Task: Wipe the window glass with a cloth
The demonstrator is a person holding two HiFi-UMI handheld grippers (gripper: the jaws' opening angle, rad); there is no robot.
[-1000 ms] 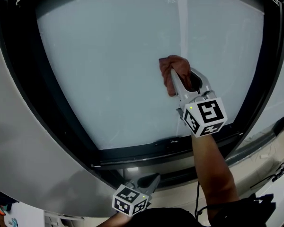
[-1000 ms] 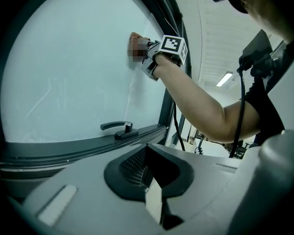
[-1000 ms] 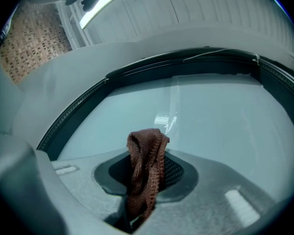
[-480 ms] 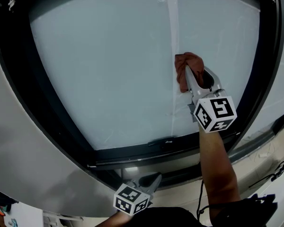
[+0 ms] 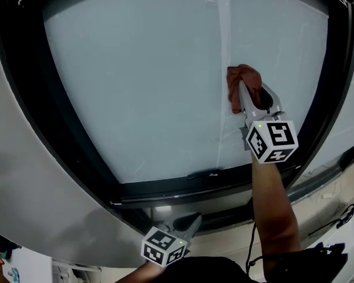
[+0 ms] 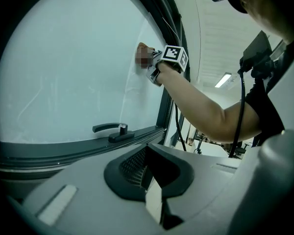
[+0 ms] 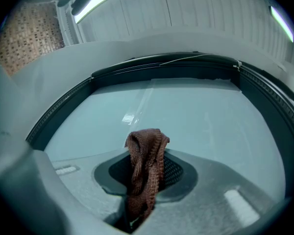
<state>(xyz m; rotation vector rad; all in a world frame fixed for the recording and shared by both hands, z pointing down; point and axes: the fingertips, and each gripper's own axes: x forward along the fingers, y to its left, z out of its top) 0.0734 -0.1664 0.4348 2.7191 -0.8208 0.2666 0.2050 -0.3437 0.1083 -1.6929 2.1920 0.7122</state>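
Two grippers: right gripper [image 5: 245,99] clamped on brown cloth [image 5: 244,79], against window glass [image 5: 135,87] right of centre; left gripper [image 5: 190,223] closed, empty, below window frame [image 5: 183,184].

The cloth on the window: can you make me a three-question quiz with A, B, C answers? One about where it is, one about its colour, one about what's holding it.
1. Where is the cloth?
A. Lying on a table.
B. Against the window glass, right of middle.
C. Inside a bucket.

2. What colour is the cloth?
A. Reddish brown.
B. Blue.
C. White.

3. What is the right hand-held gripper doing?
A. Open and empty.
B. Shut on a sponge.
C. Shut on the cloth.

Answers: B, the head view shows it up against the glass. A, the right gripper view shows reddish-brown knit. C, that same view shows the jaws closed on the fabric.
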